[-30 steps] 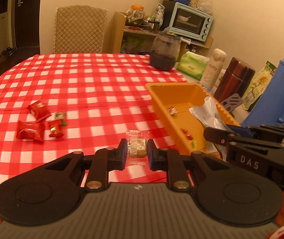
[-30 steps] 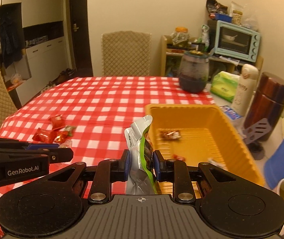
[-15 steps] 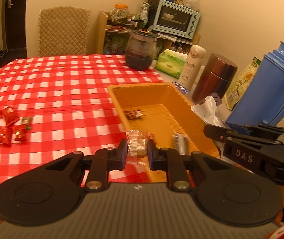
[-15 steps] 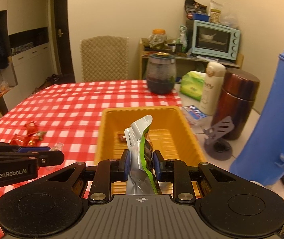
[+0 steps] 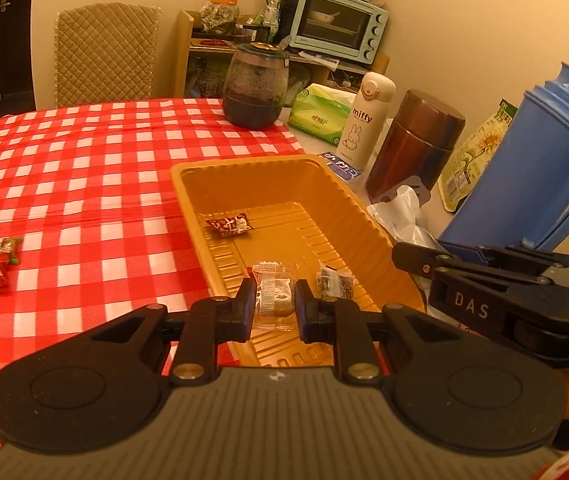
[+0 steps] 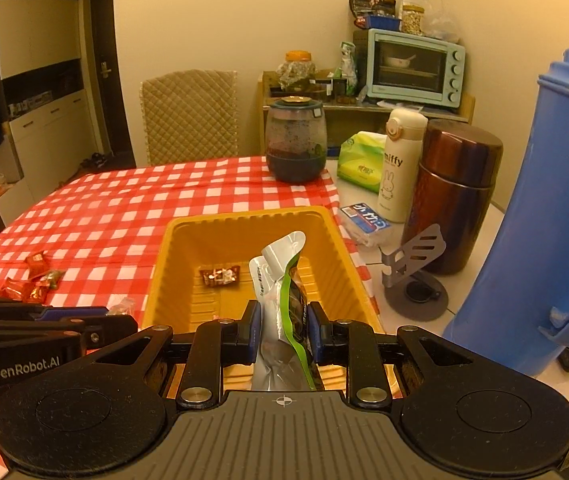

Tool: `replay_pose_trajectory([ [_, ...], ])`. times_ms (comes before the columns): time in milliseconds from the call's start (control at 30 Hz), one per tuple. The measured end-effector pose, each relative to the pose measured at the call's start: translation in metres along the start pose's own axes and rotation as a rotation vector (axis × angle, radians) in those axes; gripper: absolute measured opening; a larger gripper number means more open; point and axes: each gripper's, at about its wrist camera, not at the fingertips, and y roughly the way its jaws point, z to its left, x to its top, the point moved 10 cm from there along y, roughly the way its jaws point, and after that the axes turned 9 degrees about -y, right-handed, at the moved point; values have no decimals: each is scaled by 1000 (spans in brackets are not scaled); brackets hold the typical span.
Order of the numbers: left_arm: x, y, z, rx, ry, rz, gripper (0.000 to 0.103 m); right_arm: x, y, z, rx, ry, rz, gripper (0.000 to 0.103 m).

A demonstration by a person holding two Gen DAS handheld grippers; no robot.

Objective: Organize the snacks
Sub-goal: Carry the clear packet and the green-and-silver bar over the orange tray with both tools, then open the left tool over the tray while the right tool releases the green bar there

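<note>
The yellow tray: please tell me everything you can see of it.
The yellow tray is a rectangular tub of thin, glossy plastic, as it looks, with a ribbed floor, sloping walls and a rolled rim. It sits upright on the red checked tablecloth. Inside lie a red-brown wrapped candy and a dark wrapped snack.

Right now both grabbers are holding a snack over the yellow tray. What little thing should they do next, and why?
Probably open the left hand-held gripper and let its clear-wrapped candy drop. It already hangs over the orange tray, where a red-wrapped candy lies. The right hand-held gripper, shut on a silver-green pouch, could release after.
</note>
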Motion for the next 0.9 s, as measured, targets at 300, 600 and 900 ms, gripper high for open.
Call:
replay_pose_trajectory([
  [300, -1, 23, -7, -10, 1, 25, 18, -3, 17, -13, -1, 19, 16, 25],
  [600, 1, 29, 2, -17, 1, 20, 21, -8, 21, -18, -5, 32, 27, 25],
  [900, 5, 14, 34, 29, -33, -6, 21, -8, 26, -11, 23, 50, 31, 25],
])
